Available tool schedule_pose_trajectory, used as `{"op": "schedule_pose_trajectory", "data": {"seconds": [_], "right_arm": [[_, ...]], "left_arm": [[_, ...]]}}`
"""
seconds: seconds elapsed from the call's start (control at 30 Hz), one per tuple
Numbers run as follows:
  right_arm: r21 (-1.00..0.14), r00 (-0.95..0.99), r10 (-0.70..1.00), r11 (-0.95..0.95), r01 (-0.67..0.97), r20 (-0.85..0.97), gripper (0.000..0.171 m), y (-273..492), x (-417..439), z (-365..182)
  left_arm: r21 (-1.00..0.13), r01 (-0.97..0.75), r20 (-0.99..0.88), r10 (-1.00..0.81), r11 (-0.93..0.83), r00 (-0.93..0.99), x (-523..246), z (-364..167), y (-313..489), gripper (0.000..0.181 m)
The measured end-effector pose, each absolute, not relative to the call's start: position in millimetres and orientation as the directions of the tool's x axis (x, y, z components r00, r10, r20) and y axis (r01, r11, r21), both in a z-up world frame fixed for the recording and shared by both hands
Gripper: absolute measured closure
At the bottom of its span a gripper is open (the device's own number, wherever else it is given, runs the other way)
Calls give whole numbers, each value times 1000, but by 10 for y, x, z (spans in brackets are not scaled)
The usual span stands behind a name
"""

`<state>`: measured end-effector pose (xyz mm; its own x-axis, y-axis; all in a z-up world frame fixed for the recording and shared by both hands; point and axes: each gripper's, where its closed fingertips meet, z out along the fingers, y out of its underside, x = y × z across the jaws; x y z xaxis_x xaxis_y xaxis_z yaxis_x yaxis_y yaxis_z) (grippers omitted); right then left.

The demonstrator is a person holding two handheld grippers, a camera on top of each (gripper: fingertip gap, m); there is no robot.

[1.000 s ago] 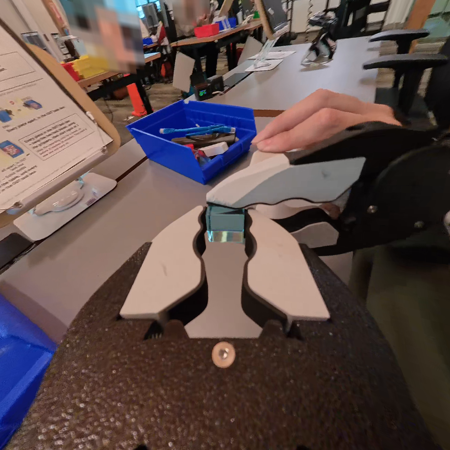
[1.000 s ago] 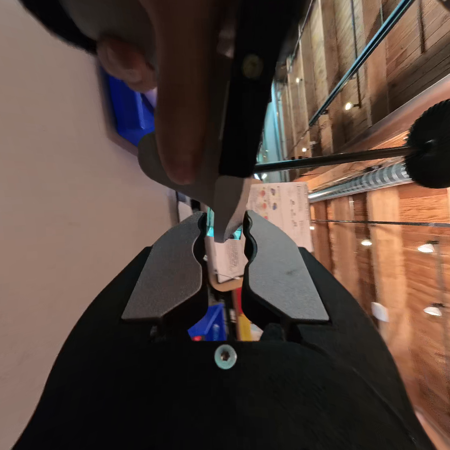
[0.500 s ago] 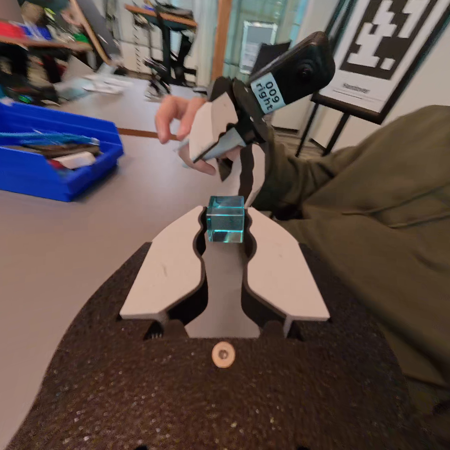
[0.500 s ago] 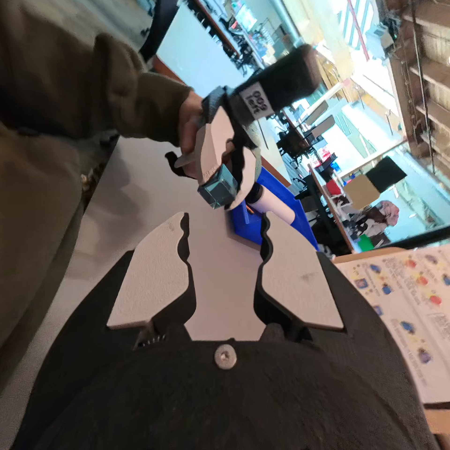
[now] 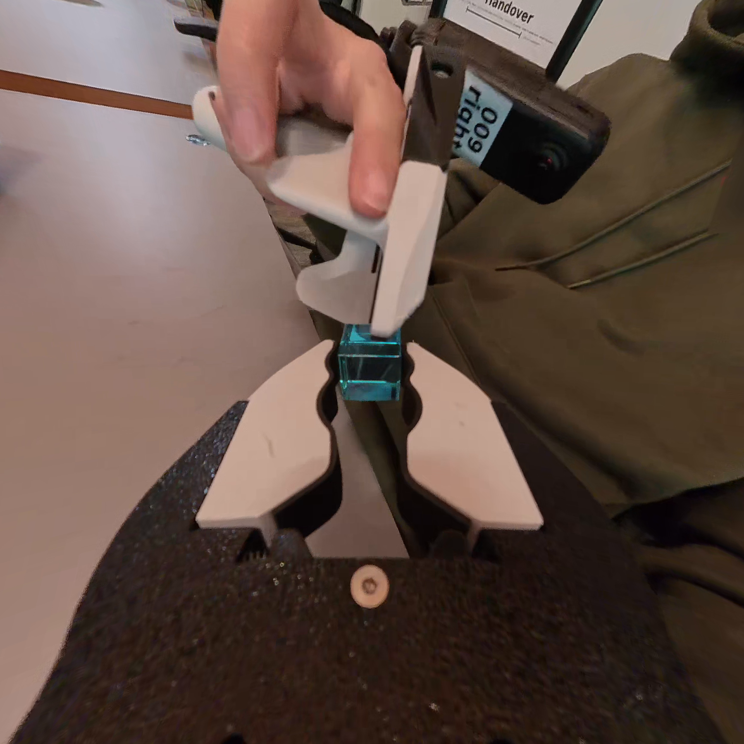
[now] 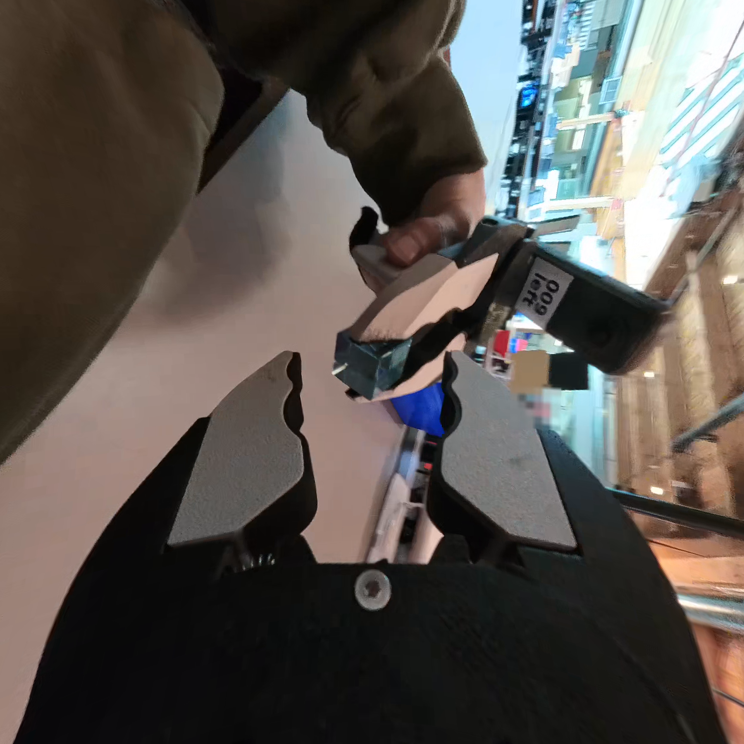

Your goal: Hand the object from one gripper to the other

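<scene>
A clear teal cube (image 5: 369, 372) sits clamped between the fingertips of my left gripper (image 5: 369, 350), held in the air above the table edge. My right gripper (image 5: 354, 318), held by a hand, comes down from above, and one fingertip touches the cube's top. In the right wrist view my right gripper (image 6: 370, 358) is open, with the cube (image 6: 362, 374) between its spread fingertips and touching neither. The left gripper (image 6: 372, 362) shows there, shut on the cube.
The grey table (image 5: 120, 282) lies to the left, with a brown strip farther back. The person's olive sleeve and jacket (image 5: 583, 362) fill the right side. A blue bin (image 6: 418, 406) shows behind the grippers. A sign on a black stand (image 5: 503, 16) is at the back. Less than 4 cm separates the two grippers' tips.
The right gripper opened and drew away from the cube, then came back close with its fingers spread around it. The left gripper kept its hold and swung right.
</scene>
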<state>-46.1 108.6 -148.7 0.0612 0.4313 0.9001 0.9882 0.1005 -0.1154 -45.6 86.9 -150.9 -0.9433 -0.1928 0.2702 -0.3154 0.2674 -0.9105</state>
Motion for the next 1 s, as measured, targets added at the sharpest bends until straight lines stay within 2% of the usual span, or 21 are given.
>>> {"op": "schedule_pose_trajectory", "data": {"seconds": [0.13,0.23,0.3,0.4,0.5,0.6,0.7,0.83,0.9,1.0], "right_arm": [[-336,244,639,25,942,730,112,935,-557,-1713],[-460,309,697,34,887,648,118,881,-672,-1742],[-447,292,703,41,894,648,123,910,-689,-1803],[-370,254,715,7,929,651,127,958,-640,-1939],[-364,248,744,-7,931,620,138,969,-659,-2020],[-357,233,762,-2,934,604,140,984,-673,-2094],[-288,207,750,-24,957,628,141,1032,-598,-2140],[-245,260,635,-113,963,728,143,1186,-354,-1971],[-265,302,459,-145,953,836,143,1341,-149,-1691],[-276,311,181,-193,942,933,143,1435,165,-1286]], "left_arm": [[-874,-282,219,-197,397,-956,-503,-1707,900,153],[-819,-290,211,-211,495,-955,-530,-1844,887,154],[-801,-291,221,-193,523,-956,-558,-1877,832,153],[-766,-279,225,-166,579,-960,-610,-1968,788,153],[-731,-263,219,-149,630,-964,-653,-2044,777,153],[-708,-252,204,-151,660,-967,-659,-2090,791,153],[-688,-274,202,-186,672,-962,-614,-2131,835,153],[-758,-274,94,-316,592,-944,-357,-1992,908,143],[-838,-261,20,-451,479,-892,-125,-1759,962,126],[-907,-285,30,-630,308,-776,142,-1454,1106,121]]}}
